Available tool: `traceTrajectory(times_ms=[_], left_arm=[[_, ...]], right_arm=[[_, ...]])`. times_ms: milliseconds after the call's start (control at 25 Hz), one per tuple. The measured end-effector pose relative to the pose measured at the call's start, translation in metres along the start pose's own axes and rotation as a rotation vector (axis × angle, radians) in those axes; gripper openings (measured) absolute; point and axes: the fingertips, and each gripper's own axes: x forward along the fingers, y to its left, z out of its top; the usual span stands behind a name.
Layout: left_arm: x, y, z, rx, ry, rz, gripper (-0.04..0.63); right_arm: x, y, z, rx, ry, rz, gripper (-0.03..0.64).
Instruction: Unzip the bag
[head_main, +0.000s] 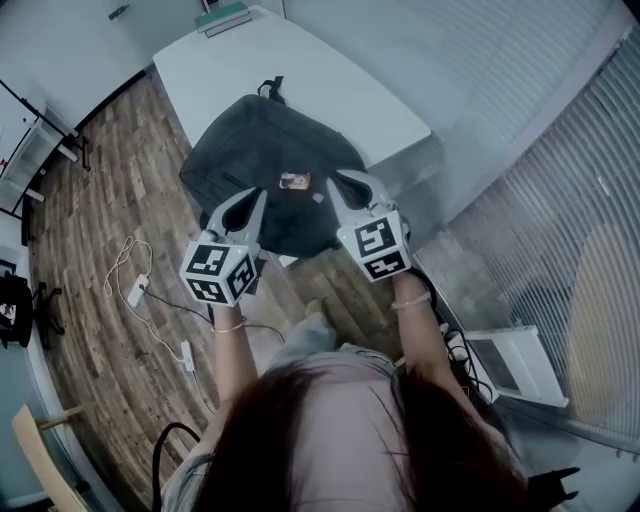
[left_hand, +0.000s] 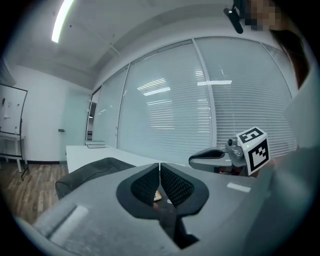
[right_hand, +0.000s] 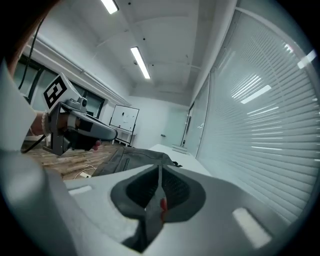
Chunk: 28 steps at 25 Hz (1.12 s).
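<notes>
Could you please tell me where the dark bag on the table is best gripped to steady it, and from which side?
Probably its near edge, from the person's side: the bag lies flat and overhangs the white table there, so fingers could close above and below it. The loop handle is at the far end.

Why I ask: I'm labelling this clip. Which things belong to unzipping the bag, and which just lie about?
Job in hand: dark bag; left hand-held gripper and right hand-held gripper, both shut and empty.

Lying about: white table under the bag; cable with adapter on the wood floor; green item at the table's far end.
</notes>
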Motion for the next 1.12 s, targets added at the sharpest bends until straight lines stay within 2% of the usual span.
traceTrajectory(times_ms=[320,720,1120], left_arm=[[-0.043,-0.02,0.01,0.02,-0.051,0.067,0.009],[-0.085,-0.033,0.028,0.037,-0.106,0.138,0.009],[-0.112,-0.043,0.028,0.042,-0.103,0.148,0.009]], right_arm=[[-0.039,0.025,0.021,0.009,-0.094,-0.021,0.002],[-0.075,0.035,0.045,0.101,-0.154,-0.093,0.003],[-0.095,0.046,0.055,0.134,-0.157,-0.127,0.003]])
